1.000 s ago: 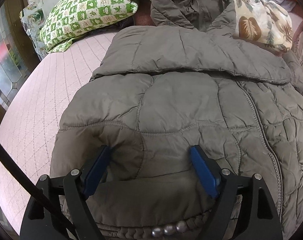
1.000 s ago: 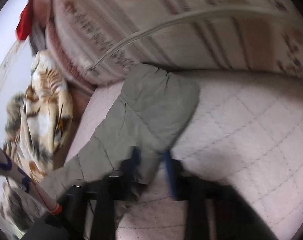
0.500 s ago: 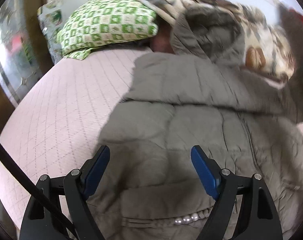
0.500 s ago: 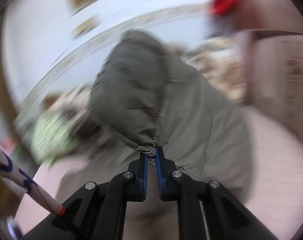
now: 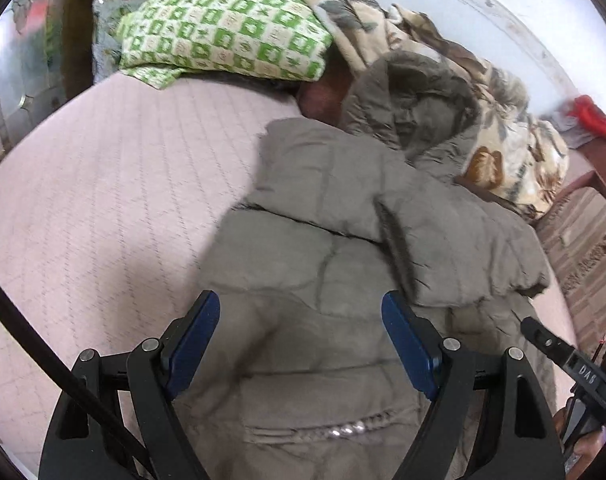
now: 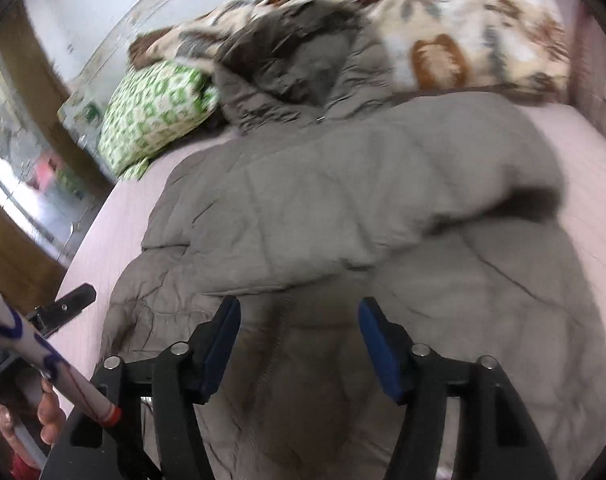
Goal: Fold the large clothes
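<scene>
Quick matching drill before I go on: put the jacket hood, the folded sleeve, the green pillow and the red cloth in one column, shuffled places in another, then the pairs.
Things:
1. hood
2. folded sleeve
3. green pillow
4. red cloth

Places:
A. far left, at the head of the bed
B. far right, past the floral blanket
C. laid across the jacket's chest
D. propped against the floral blanket

Pairs: 1-D, 2-C, 3-A, 4-B

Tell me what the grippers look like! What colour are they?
Both are black frames with silver bolts and two blue pads. The left gripper has a black cable running beside it. The right gripper sits near a white tube with blue scribbles and a red-orange band. Bare fingers show; no sleeve is visible.
</scene>
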{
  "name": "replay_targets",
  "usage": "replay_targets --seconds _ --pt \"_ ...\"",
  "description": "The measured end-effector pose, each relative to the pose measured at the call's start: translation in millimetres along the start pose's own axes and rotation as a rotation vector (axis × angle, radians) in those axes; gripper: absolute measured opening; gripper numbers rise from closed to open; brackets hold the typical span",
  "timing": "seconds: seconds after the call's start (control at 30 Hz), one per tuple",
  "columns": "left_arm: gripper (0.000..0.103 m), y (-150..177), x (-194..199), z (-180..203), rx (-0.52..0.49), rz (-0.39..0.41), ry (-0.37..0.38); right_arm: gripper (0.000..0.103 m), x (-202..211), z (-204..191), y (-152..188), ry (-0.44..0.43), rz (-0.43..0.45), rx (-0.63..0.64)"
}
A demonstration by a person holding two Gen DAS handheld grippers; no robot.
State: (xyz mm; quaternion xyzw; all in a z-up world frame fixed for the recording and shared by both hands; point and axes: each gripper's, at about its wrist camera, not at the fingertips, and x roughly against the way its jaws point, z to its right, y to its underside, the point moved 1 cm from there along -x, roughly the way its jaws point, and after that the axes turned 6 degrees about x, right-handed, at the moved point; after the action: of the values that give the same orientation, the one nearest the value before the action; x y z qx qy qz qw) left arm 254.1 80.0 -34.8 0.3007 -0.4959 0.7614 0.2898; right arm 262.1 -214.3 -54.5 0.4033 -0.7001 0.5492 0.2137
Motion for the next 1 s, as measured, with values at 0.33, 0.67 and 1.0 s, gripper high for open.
replay_targets --seconds 0.33,0.67,1.0 --pt "0.082 -23.8 -45.6 54.8 -0.034 -0.137 0.084 0.071 47.7 95.4 -5.7 0.057 0.13 -0.274" --pt "0.028 -9.9 -134.5 123.1 -0.09 -0.31 0.008 0.071 66.6 154.0 -20.6 0.039 0.216 -0.455" --pt "0.015 -109.2 -74.4 118.6 -0.14 -0.067 -0.111 0.071 68.6 162.1 -21.9 0.041 0.227 -0.483"
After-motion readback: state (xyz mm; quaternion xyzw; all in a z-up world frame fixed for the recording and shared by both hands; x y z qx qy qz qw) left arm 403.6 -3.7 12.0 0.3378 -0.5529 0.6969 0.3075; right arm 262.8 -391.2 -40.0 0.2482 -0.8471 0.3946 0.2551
